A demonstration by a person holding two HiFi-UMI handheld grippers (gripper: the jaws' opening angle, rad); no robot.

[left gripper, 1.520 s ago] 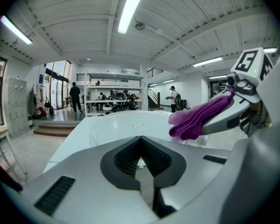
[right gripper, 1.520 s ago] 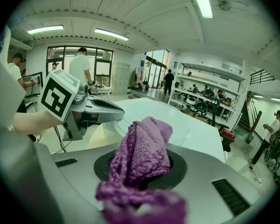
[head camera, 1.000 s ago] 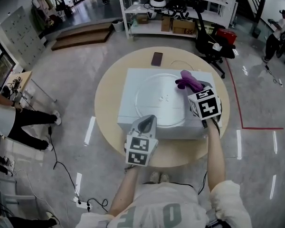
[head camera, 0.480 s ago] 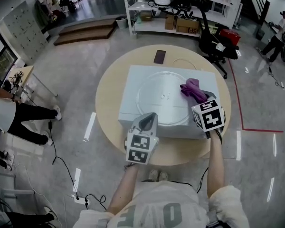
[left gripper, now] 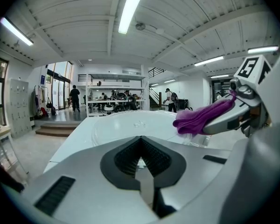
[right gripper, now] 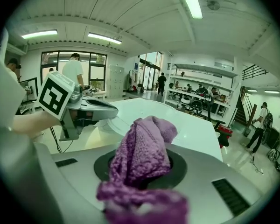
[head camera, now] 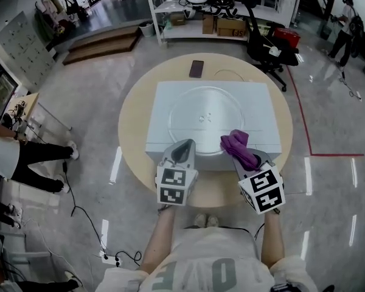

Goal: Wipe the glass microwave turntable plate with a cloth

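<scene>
Head view: right gripper (head camera: 248, 159) grips cloth (head camera: 234, 142) at plate (head camera: 201, 105) rim (left gripper (head camera: 184, 145) fingers closed, empty).

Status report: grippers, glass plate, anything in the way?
Right gripper shut on purple cloth, at near rim of glass plate. Left gripper shut, empty. Nothing blocking.

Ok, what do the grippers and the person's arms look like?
The left gripper and right gripper are pale grey shells with dark ribbed recesses, each bearing a white cube with black square markers. The T-shirt is light, short-sleeved, with grey lettering.
</scene>
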